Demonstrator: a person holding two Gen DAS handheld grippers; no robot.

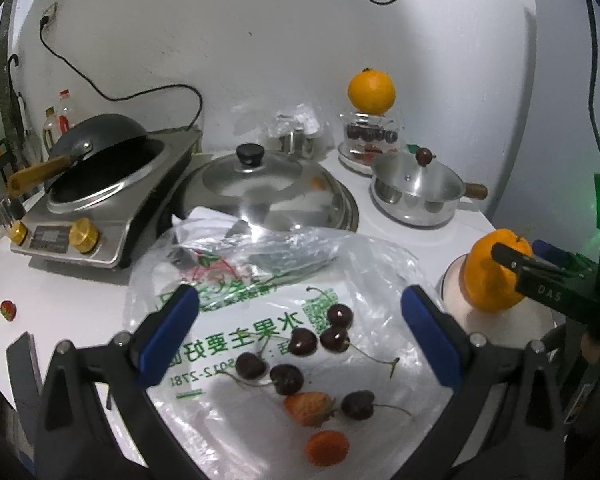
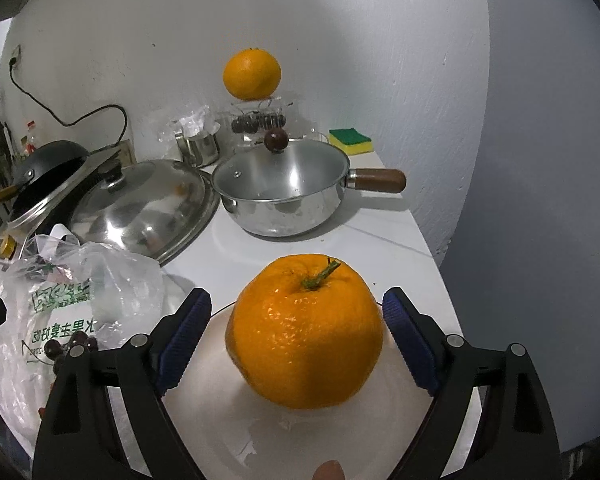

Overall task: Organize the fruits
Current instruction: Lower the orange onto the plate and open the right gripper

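An orange [image 2: 306, 332] with a green stem sits on a white plate [image 2: 228, 420]. My right gripper [image 2: 298, 334] is open, its blue pads on either side of the orange with small gaps. The same orange [image 1: 494, 270] and plate [image 1: 504, 322] show at the right of the left wrist view. My left gripper [image 1: 300, 332] is open and empty above a clear plastic bag [image 1: 260, 280] bearing several dark cherries [image 1: 300, 342] and two strawberries [image 1: 310, 408]. A second orange [image 1: 371, 91] rests on a clear container of cherries [image 1: 370, 134] at the back.
An induction cooker with a black wok [image 1: 100, 184] stands at the left. A large steel lid [image 1: 276, 192] and a steel saucepan [image 2: 284, 192] with wooden handle stand behind the bag. A lone strawberry [image 1: 8, 310] lies far left. A sponge [image 2: 350, 140] lies by the wall.
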